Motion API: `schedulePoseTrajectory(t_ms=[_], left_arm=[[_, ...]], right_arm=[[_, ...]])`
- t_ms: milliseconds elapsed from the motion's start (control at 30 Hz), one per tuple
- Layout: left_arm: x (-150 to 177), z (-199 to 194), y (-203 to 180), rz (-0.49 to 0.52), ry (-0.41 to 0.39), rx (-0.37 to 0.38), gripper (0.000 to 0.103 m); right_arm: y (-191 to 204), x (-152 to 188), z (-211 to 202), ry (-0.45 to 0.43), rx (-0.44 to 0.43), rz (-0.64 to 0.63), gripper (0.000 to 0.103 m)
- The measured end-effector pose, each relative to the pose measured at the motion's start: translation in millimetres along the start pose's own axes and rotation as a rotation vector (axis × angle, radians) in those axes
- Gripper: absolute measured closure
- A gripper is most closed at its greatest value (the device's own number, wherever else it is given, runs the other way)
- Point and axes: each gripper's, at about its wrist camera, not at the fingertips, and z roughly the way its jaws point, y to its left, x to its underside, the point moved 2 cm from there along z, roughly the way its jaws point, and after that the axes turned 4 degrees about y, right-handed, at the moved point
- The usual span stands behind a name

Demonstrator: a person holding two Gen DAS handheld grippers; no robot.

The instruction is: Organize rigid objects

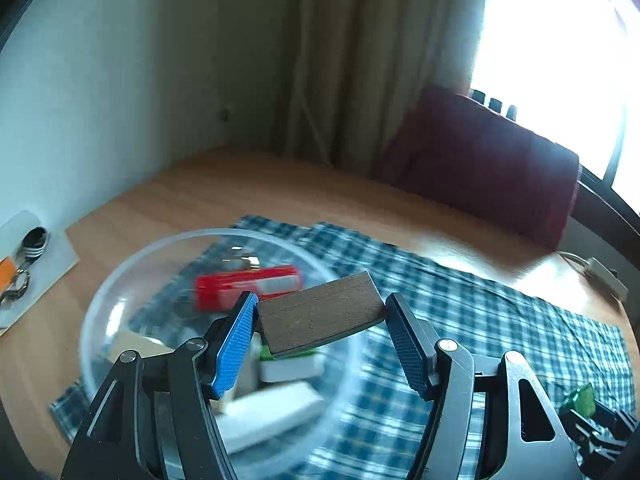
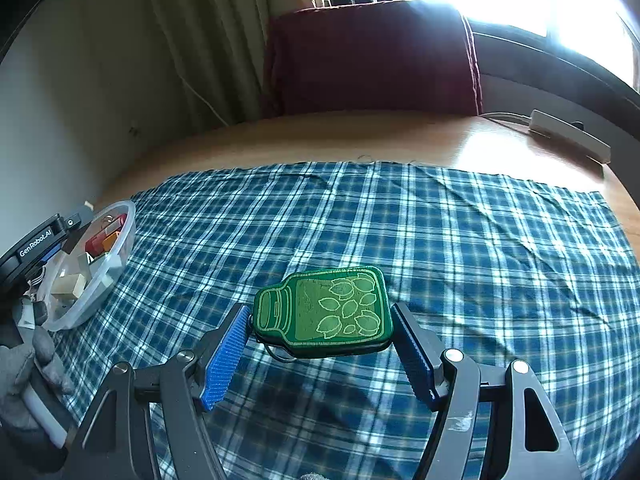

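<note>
Keys and card: a bunch of keys [image 1: 25, 258] lies on a pale card at the far left of the wooden table [image 1: 248, 184], well apart from the cloth.
Bowl: a clear plastic bowl [image 1: 105, 292] stands on the left end of the blue checked cloth [image 1: 480, 312]; inside lie a red block [image 1: 244, 285], pale blocks and a white piece with a green top.
Left gripper: the left gripper [image 1: 320, 312] hangs over the bowl, its blue pads clamped on the two ends of a brown flat tile [image 1: 320, 312], which tilts above the bowl's contents.
Right gripper: the right gripper [image 2: 322, 320] holds a green jar-shaped tag [image 2: 324, 308] by its ends, fingers closed on it; whether it rests on the cloth or is just clear of it, I cannot tell. A metal ring shows under its near edge.
Background: a dark red cushion [image 2: 372, 56] leans at the table's far edge below a bright window.
Far right: a white power strip [image 2: 568, 136] lies on bare wood.
</note>
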Motion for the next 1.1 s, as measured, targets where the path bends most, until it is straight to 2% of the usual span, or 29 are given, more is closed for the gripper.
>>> schedulePoseTrajectory(t_ms=[67,267,500,600,867,1000,1100], left_arm=[[-3,-1,19,-0.017,0.0,-0.019,0.037],[-4,5,35,-0.051,0.006,-0.059,0.037],[-3,31,27,-0.076,0.027,-0.094,0.036],[-3,33,36,-0.109,0.034,-0.099,0.03],[-1,23,52,-0.156,-0.007,-0.111,0.03],[1,15,61,-0.188,-0.038,-0.116,0.021],[3,11,67,-0.215,-0.051,-0.111,0.02]], right_arm=[[11,-2,8,0.005,-0.002,-0.002,0.029],[32,-2,20,0.014,-0.005,-0.003,0.029],[28,-3,22,0.019,-0.005,0.001,0.029],[27,-8,16,0.006,-0.011,-0.014,0.029],[54,-18,15,-0.023,-0.019,-0.074,0.029],[44,-12,22,-0.001,0.008,-0.057,0.02],[34,-8,25,0.021,0.017,-0.04,0.012]])
